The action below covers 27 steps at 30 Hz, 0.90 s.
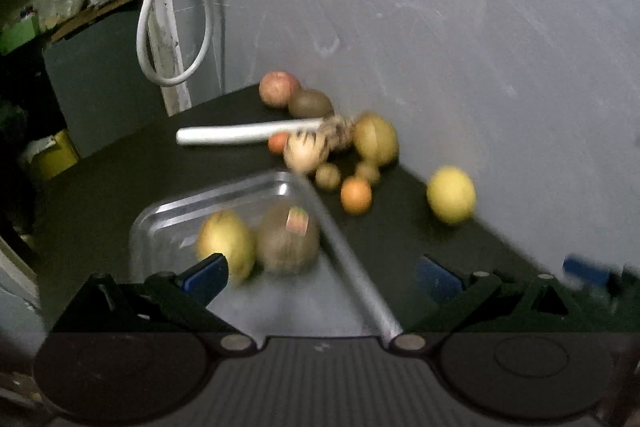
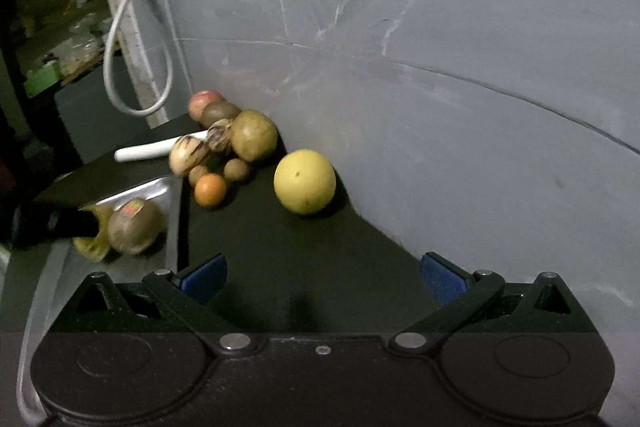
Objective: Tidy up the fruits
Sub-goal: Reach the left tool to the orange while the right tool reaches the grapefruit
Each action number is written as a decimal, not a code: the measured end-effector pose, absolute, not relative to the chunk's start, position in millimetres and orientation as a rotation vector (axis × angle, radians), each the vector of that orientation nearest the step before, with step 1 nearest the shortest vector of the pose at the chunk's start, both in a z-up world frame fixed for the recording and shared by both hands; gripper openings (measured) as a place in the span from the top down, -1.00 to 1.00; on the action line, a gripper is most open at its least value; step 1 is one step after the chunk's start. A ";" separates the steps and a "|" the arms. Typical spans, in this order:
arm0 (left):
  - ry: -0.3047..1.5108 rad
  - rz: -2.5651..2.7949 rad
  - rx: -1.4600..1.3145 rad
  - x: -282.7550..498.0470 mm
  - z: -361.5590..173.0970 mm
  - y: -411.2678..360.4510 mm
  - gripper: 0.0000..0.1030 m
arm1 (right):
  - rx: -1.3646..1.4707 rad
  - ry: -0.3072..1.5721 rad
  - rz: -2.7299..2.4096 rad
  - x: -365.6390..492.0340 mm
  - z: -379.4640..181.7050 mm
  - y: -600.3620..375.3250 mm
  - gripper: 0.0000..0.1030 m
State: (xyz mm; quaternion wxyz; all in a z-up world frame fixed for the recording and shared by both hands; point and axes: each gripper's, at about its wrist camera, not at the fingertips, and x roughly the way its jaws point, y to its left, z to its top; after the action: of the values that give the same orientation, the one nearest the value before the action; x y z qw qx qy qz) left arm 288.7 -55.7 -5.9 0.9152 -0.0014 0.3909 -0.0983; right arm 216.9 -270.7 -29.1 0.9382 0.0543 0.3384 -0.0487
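2 fruits already sit in the metal tray (image 1: 352, 267), lower left of my left view. My left gripper (image 1: 322, 277) and right gripper (image 2: 322, 277) both gape wide, empty. I'd centre the right one squarely around the big yellow fruit (image 2: 305, 181) mid-frame before closing.

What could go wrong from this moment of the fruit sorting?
1. The large yellow fruit stands alone on the dark table; a nudge from the open right gripper may roll it.
2. The pile by the wall is tightly clustered, so lifting the small orange could shift its neighbours.
3. The left-wrist view is blurred, so placing into the metal tray is hard to verify.
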 end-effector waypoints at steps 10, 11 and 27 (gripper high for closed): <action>0.864 -0.310 0.125 379.4 -40.2 -104.0 -0.88 | 0.145 0.679 -0.098 283.6 -48.3 -259.3 -0.92; 0.872 -0.323 0.149 383.4 -46.0 -106.0 -0.83 | 0.142 0.680 -0.094 288.1 -52.1 -258.7 -0.86; 0.934 -0.374 0.090 412.5 -78.4 -111.5 0.00 | 0.122 0.703 -0.115 326.9 -76.6 -259.1 -0.38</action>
State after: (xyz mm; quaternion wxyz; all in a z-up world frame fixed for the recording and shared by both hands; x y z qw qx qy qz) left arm 412.5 -111.5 -78.4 0.8752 0.0431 0.4473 -0.1792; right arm 326.9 -259.1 -76.6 0.9355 0.0595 0.3438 -0.0561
